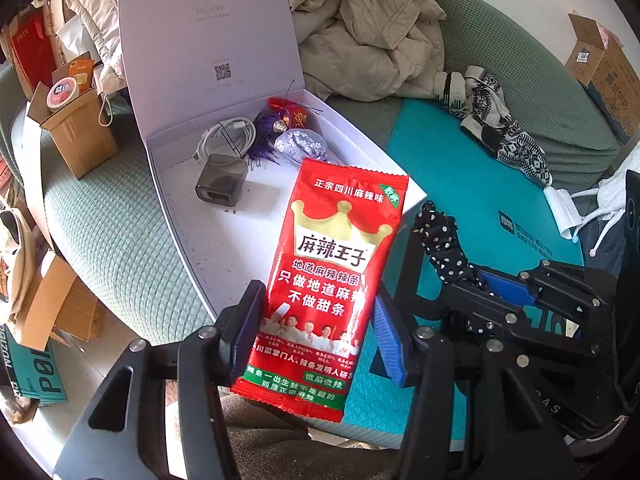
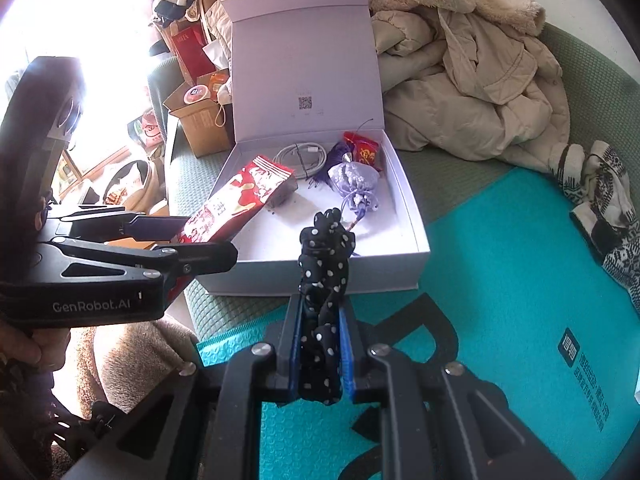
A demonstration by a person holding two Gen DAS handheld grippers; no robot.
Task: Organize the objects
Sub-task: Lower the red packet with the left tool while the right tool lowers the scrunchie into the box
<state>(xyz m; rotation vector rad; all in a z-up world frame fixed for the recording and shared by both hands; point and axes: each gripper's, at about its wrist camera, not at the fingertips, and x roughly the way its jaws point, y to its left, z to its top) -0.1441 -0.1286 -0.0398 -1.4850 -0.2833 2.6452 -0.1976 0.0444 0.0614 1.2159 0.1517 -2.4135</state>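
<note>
My left gripper [image 1: 316, 332] is shut on a red snack packet [image 1: 336, 264] and holds it over the front corner of the open white box [image 1: 208, 236]. It also shows in the right wrist view [image 2: 232, 204], gripper at the left [image 2: 188, 240]. My right gripper [image 2: 322, 344] is shut on a black polka-dot cloth [image 2: 324, 276], held just in front of the box's near wall [image 2: 320, 276]. The box holds a white cable [image 1: 228, 136], a grey charger block [image 1: 220, 180], a lavender pouch [image 1: 296, 142], a purple tassel and a red charm [image 1: 292, 114].
The box's lid [image 1: 208, 40] stands upright at the back. A teal mat [image 2: 500, 300] lies under my right gripper. Beige coats [image 2: 472, 80] pile behind the box. A patterned sock [image 1: 508, 136] lies at the right. Cardboard boxes [image 1: 76, 132] stand at the left.
</note>
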